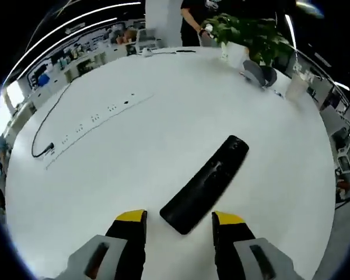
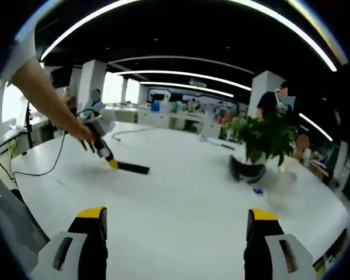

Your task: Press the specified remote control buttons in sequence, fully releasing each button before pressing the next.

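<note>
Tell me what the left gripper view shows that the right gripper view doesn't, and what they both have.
Left gripper view alone: the row of sockets set into the table, and the remote's button face seen from close above, lying between that gripper's open jaws.

Right gripper view alone: a person's arm reaching in from the left, holding the left gripper down at one end of the remote, plus the ceiling light strips.

Both share: the white table, the black remote, the potted plant and a black cable.
</note>
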`<act>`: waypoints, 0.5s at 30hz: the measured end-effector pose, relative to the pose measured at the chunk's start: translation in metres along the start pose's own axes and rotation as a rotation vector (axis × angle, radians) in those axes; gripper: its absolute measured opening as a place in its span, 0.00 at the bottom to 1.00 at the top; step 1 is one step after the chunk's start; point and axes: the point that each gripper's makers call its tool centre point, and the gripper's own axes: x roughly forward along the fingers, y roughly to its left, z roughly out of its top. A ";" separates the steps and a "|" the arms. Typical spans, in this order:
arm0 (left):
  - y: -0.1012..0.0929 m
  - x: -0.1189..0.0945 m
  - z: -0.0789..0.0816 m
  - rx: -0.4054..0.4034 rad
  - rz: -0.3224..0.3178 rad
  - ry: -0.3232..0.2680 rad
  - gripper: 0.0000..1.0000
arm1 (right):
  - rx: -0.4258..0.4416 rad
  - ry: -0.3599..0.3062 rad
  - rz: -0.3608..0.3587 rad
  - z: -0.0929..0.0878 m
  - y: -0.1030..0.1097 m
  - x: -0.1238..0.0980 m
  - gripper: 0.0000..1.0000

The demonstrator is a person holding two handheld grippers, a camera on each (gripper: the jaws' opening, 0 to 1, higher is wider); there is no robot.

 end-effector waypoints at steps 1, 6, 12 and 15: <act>-0.001 -0.001 0.000 -0.027 0.006 -0.028 0.57 | 0.001 0.003 0.007 -0.001 0.001 0.000 0.99; 0.002 -0.005 0.006 -0.092 0.020 -0.122 0.66 | 0.002 0.008 0.002 -0.001 0.001 0.000 0.99; -0.002 -0.018 0.010 -0.144 0.018 -0.217 0.83 | 0.011 0.041 -0.005 -0.008 -0.001 0.001 0.99; 0.000 -0.032 0.015 -0.208 0.021 -0.311 0.88 | 0.017 0.041 -0.006 -0.008 -0.002 0.000 0.99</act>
